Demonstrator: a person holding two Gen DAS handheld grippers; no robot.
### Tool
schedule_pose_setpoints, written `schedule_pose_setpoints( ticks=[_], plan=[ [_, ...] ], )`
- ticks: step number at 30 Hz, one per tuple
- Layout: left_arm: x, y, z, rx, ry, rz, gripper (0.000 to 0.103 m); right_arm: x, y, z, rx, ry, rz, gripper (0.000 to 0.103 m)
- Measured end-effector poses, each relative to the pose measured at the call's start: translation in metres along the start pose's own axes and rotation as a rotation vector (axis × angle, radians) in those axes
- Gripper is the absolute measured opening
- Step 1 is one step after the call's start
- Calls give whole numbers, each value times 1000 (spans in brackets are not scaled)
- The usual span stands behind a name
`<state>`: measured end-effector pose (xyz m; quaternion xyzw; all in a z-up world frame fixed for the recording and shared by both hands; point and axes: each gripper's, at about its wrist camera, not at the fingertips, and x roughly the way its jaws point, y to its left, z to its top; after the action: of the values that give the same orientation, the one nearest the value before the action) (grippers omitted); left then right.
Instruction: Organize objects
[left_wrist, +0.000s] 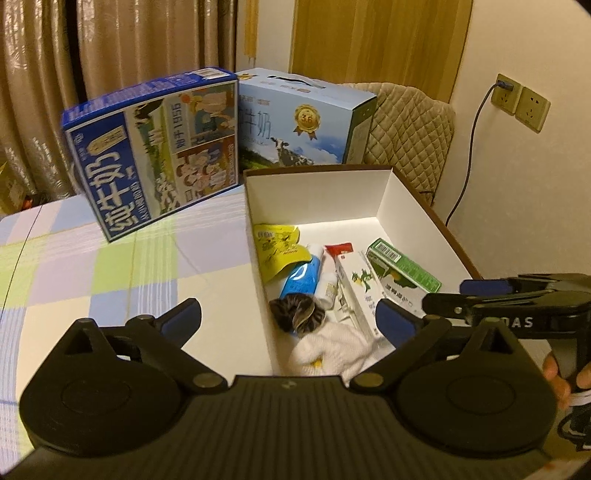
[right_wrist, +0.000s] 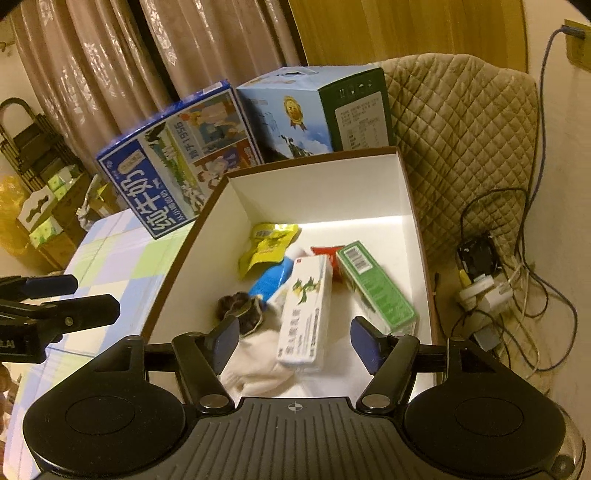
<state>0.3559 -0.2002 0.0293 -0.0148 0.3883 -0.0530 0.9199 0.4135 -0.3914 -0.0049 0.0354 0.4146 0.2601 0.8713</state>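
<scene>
— On the counter (left_wrist: 110, 280), what's the layout?

— Checked cloth, pastel squares. White storage box (right_wrist: 369, 192) with a brown rim at the right edge. Blue milk carton case (left_wrist: 155, 147) tilted behind it, pale blue milk case (left_wrist: 306, 125) just beside that.

— Contents of the box?

— White medicine carton (right_wrist: 304, 314) with a green dragon print: long axis runs near-to-far, near end propped on a white cloth (right_wrist: 258, 365), so it sits tilted. Green carton (right_wrist: 376, 288) lies alongside on its right, roughly parallel, barcode end pointing to the far wall. Yellow pouch (right_wrist: 267, 243) at the far left, blue tube (right_wrist: 269, 280) slanting beneath it, a dark scrunchie (right_wrist: 240, 310) touching the cloth. Something red (right_wrist: 325, 253) behind the cartons; cannot identify.

— Tongs?

— Left tongs (left_wrist: 288, 317) spread wide, nothing between them, straddling the box's left wall. Right tongs (right_wrist: 295, 339) also parted and empty, hovering over the near end of the box, the white carton's near end between the fingertips but not touched.

— Background?

— Curtains (left_wrist: 110, 48), quilted chair cover (right_wrist: 461, 147), cables on the floor (right_wrist: 517, 288).
</scene>
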Motion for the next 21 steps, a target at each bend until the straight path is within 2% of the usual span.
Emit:
schedule_pose_setpoints(
  ticks=[9, 21],
  plan=[
    [-28, 17, -38, -14, 53, 53, 100, -35, 23, -34, 105, 17, -9, 65],
    [-94, 59, -98, -18, 42, 61, 102, -63, 92, -94, 93, 45, -72, 65]
  ],
)
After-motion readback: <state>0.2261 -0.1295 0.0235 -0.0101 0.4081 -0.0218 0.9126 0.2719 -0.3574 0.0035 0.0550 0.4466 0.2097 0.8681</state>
